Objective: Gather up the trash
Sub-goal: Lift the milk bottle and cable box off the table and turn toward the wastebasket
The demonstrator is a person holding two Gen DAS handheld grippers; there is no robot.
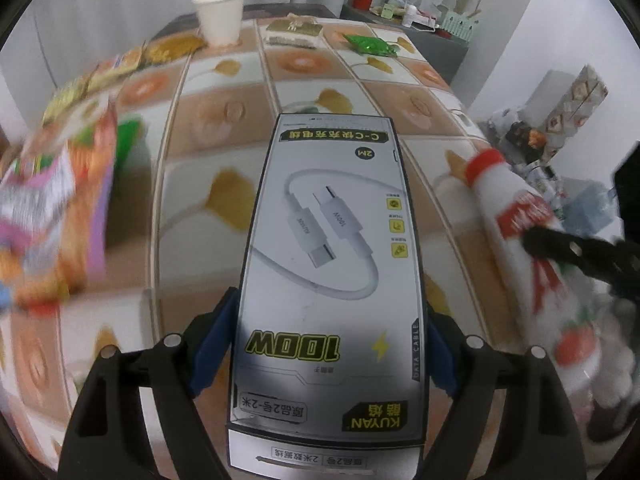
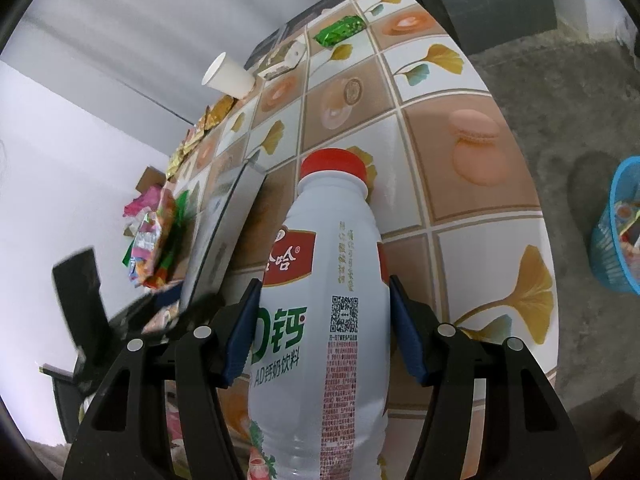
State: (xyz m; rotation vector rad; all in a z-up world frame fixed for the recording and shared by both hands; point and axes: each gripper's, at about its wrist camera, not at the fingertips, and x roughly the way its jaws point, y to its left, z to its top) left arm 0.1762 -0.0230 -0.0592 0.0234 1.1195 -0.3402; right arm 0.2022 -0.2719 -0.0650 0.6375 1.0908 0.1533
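I've got the L gripper clamped on a grey cable box, its 2 blue pads pressed on the box's long sides near the lower end, so the fingers sit wide apart but pinch it. The box is held above the tiled table, printed face toward the cam. The R gripper pinches a white drink bottle w/ a red cap, pads on both sides of the label, cap pointing away over the table. In the L view that same bottle shows at the right edge w/ a black finger across it.

Still on the table: a white paper cup at the far side, a green wrapper nearby, a small boxed item between them, and a row of yellow snack packets along the edge. A colourful snack bag at left is blurred; prob. crumpled, can't say more. A blue basket w/ stuff inside stands on the floor, well apart from the table.
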